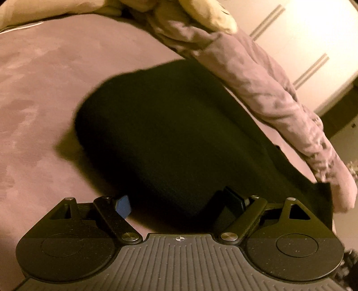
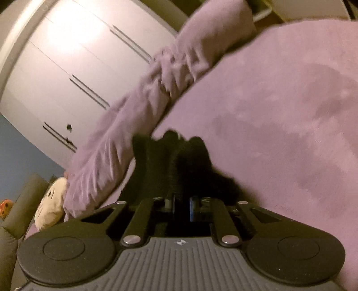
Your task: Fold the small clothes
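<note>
A dark, almost black small garment (image 1: 170, 138) lies on a mauve bed cover (image 1: 44, 89). My left gripper (image 1: 179, 203) is open, its fingers spread wide just above the garment's near edge, holding nothing. In the right wrist view my right gripper (image 2: 181, 208) is shut on a bunched edge of the same dark garment (image 2: 174, 161), which rises in folds right in front of the fingers. The fingertips are partly hidden by the cloth.
A rolled mauve blanket (image 1: 268, 94) runs along the bed's far side; it also shows in the right wrist view (image 2: 138, 116). White wardrobe doors (image 2: 67, 67) stand beyond. A cream plush toy (image 2: 51, 208) lies at the left. A pale pillow (image 1: 201, 13) sits at the top.
</note>
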A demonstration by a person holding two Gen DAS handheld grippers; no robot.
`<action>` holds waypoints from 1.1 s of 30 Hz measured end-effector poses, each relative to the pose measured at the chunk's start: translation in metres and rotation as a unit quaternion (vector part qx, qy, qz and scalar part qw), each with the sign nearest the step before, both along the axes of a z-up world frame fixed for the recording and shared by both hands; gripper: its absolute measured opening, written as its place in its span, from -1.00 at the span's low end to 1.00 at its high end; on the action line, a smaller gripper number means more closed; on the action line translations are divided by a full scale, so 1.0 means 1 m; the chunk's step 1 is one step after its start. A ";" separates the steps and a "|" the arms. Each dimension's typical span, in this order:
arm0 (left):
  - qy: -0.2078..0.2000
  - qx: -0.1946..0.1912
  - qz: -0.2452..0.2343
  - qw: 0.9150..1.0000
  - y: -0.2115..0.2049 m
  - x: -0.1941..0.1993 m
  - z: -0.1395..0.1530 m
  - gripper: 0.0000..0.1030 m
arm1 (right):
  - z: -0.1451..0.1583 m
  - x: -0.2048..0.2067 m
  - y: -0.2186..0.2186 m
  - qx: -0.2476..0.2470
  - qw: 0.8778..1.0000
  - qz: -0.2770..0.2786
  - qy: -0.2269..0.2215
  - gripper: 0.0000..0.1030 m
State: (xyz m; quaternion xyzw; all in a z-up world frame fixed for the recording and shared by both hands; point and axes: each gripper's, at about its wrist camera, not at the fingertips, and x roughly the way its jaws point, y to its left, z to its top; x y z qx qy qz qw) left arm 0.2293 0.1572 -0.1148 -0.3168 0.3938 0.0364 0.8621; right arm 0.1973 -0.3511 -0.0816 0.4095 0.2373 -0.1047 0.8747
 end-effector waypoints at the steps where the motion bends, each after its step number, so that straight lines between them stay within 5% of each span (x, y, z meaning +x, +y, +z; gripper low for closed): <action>1: 0.000 -0.007 0.004 1.000 0.005 -0.001 -0.002 0.71 | -0.004 0.001 -0.002 -0.013 1.000 -0.003 0.014 -0.79; 4: -0.004 -0.034 0.019 0.999 0.019 -0.005 -0.005 0.71 | -0.016 0.011 0.002 -0.077 0.994 0.024 0.074 -0.69; 9: -0.016 -0.066 0.050 0.996 0.040 -0.014 -0.006 0.73 | 0.012 -0.011 0.017 -0.124 0.991 0.024 0.044 -0.03; 13: -0.029 -0.118 0.072 0.990 0.051 -0.008 -0.016 0.75 | 0.031 -0.033 0.025 -0.147 0.989 0.020 0.019 0.04; 16: -0.032 -0.118 0.077 0.990 0.052 0.005 -0.016 0.71 | 0.042 -0.033 0.038 -0.161 0.986 0.048 -0.005 -0.05; 21: -0.017 -0.115 0.072 0.991 0.054 0.021 -0.021 0.46 | 0.047 0.015 0.059 -0.198 0.974 0.113 -0.007 -0.51; 25: -0.007 -0.107 0.049 0.993 0.055 0.026 -0.020 0.50 | 0.043 0.076 0.064 -0.221 0.967 0.119 0.044 -0.65; 28: -0.008 -0.113 0.037 0.993 0.058 0.027 -0.022 0.64 | 0.023 0.112 0.064 -0.274 0.946 0.142 0.098 -0.69; 31: -0.016 -0.110 0.026 0.993 0.054 0.030 -0.022 0.80 | -0.007 0.130 0.055 -0.324 0.924 0.131 0.152 -0.92; 33: -0.019 -0.098 0.027 0.995 0.048 0.032 -0.021 0.82 | -0.010 0.126 0.048 -0.313 0.931 0.113 0.149 -1.00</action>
